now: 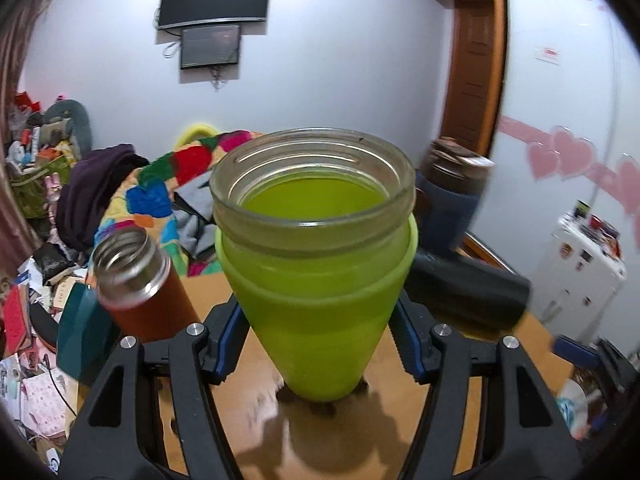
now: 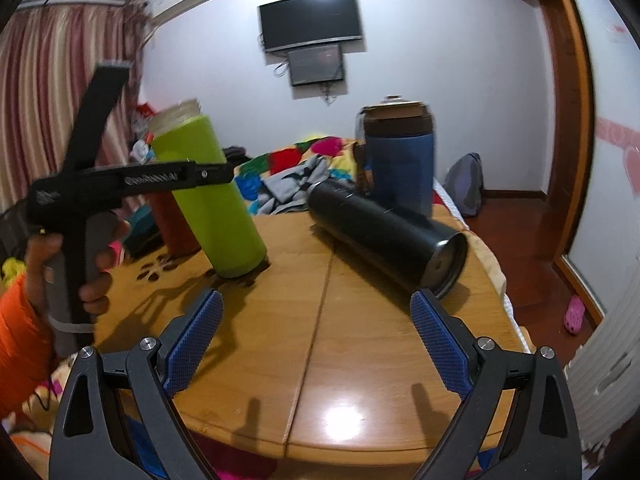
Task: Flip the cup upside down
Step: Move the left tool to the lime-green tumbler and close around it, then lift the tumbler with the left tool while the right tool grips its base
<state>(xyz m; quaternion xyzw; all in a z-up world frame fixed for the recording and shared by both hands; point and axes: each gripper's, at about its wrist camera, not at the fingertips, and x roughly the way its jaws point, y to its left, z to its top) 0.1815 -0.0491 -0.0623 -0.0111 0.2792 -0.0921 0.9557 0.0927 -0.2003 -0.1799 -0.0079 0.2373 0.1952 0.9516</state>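
The green cup [image 1: 316, 280] with a clear glass rim stands mouth up on the wooden table [image 1: 440, 420], tilted a little. My left gripper [image 1: 316, 344] is shut on the cup's lower body, blue pads pressed on both sides. In the right wrist view the same cup [image 2: 208, 200] leans left with the left gripper [image 2: 212, 174] clamped around its middle. My right gripper [image 2: 316, 344] is open and empty above the table's near part, to the right of the cup.
A black flask [image 2: 384, 232] lies on its side mid-table. A blue mug [image 2: 400, 164] stands behind it. A red-brown open flask [image 1: 136, 280] stands left of the cup. A cluttered bed [image 1: 160, 184] lies beyond the table [image 2: 360, 400].
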